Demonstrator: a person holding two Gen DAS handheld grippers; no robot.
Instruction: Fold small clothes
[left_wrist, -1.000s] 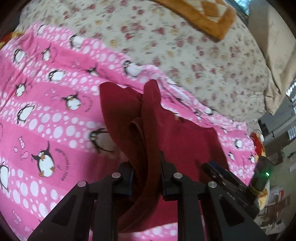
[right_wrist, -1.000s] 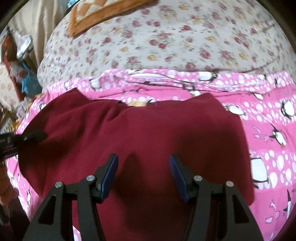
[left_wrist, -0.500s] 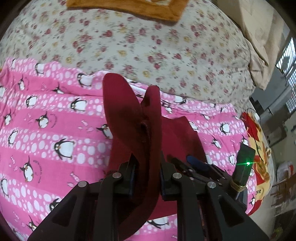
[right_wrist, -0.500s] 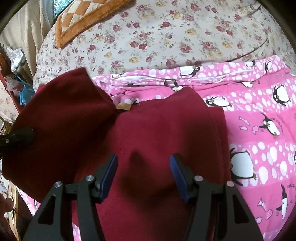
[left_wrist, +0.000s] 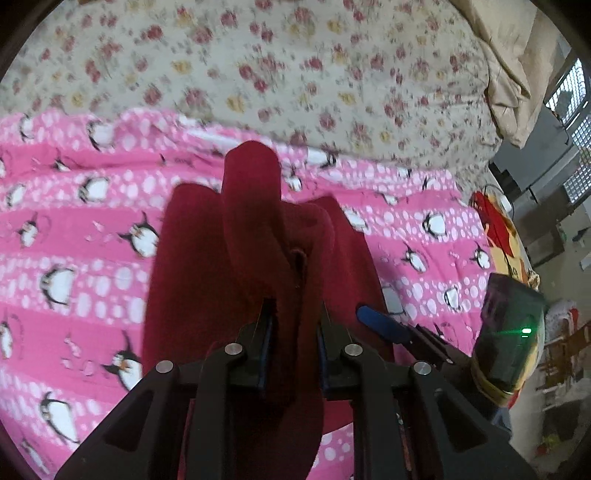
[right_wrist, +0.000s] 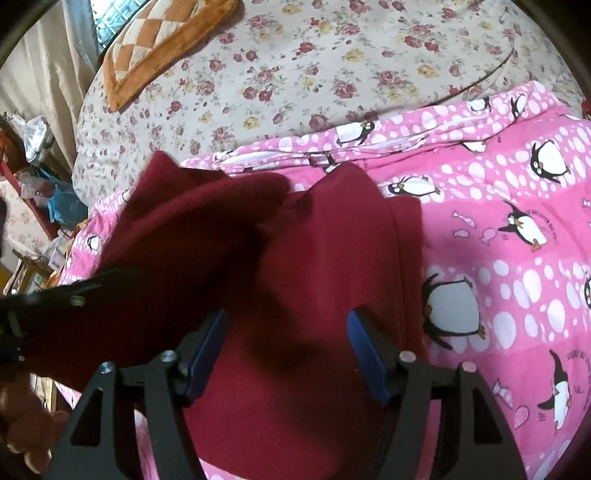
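A small dark red garment (right_wrist: 325, 280) lies on a pink penguin-print blanket (right_wrist: 517, 295). My left gripper (left_wrist: 293, 325) is shut on a raised fold of the garment (left_wrist: 255, 206), which stands up between its jaws and hangs over the flat part. In the right wrist view that gripper (right_wrist: 74, 291) comes in from the left, carrying the lifted flap across the cloth. My right gripper (right_wrist: 286, 350) hovers over the flat part of the garment; its jaws are opening and the blue pads (right_wrist: 365, 354) press on nothing.
Beyond the blanket (left_wrist: 74, 258) spreads a floral bedspread (right_wrist: 332, 55) with an orange checked cushion (right_wrist: 159, 44) at the back left. A person's hand (right_wrist: 26, 432) shows at the lower left. Furniture and clutter stand off the bed's right edge (left_wrist: 535, 258).
My left gripper has carried the red fold rightward over the flat part of the garment, closer to the right gripper. The right gripper's jaws have spread wider.
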